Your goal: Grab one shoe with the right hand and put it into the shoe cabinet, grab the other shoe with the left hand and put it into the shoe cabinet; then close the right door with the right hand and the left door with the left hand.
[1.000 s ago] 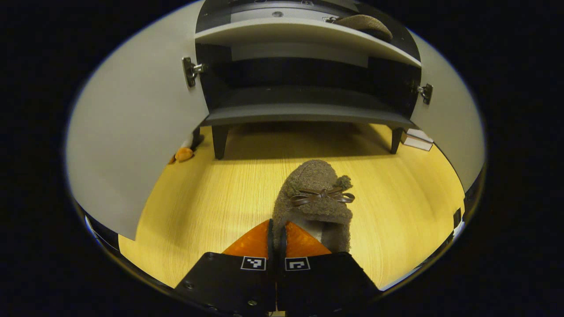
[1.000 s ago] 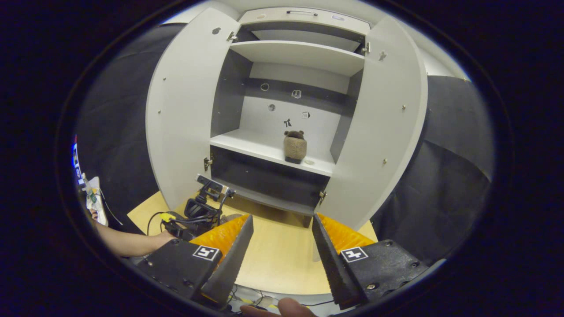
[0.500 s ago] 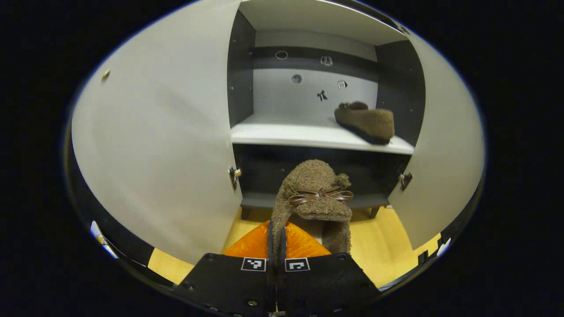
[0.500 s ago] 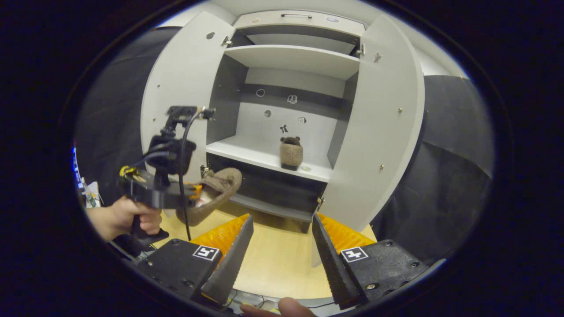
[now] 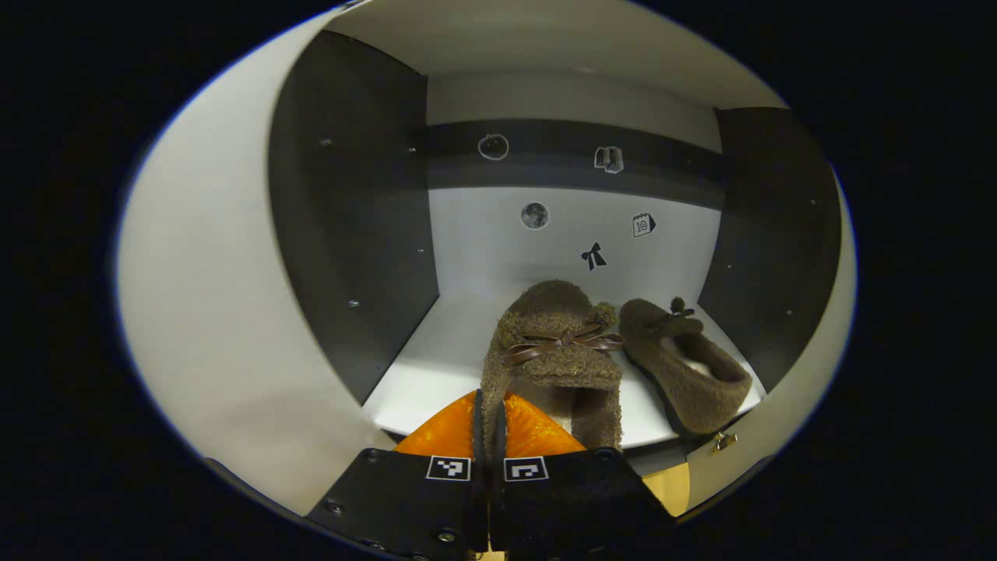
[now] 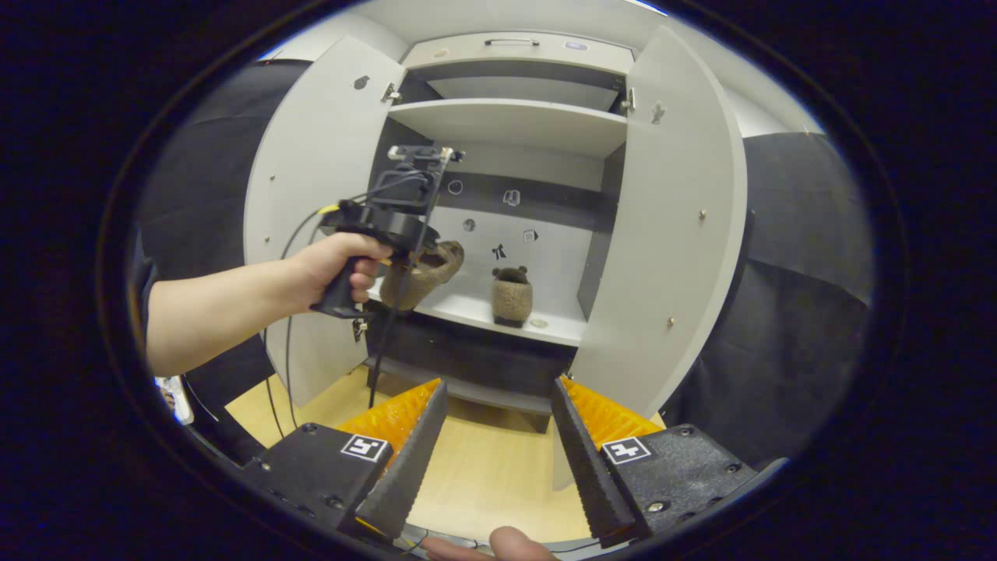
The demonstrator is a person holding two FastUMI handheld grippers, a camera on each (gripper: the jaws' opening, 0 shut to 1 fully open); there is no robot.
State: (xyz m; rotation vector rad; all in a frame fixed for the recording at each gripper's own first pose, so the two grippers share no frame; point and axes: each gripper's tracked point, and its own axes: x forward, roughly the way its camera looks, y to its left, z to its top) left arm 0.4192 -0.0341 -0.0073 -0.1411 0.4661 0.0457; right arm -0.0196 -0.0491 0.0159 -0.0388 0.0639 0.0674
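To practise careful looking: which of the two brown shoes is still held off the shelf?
The bow-topped shoe pinched in the left gripper; the other shoe rests on the shelf.

L cam close at shelf (image 5: pixel 436 366); R cam farther back; both face cabinet (image 6: pixel 685 234).

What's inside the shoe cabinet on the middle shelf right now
One brown shoe rests on the middle shelf, right side. The second shoe, pinched in the left gripper, hangs over it, hiding the shelf surface beneath.
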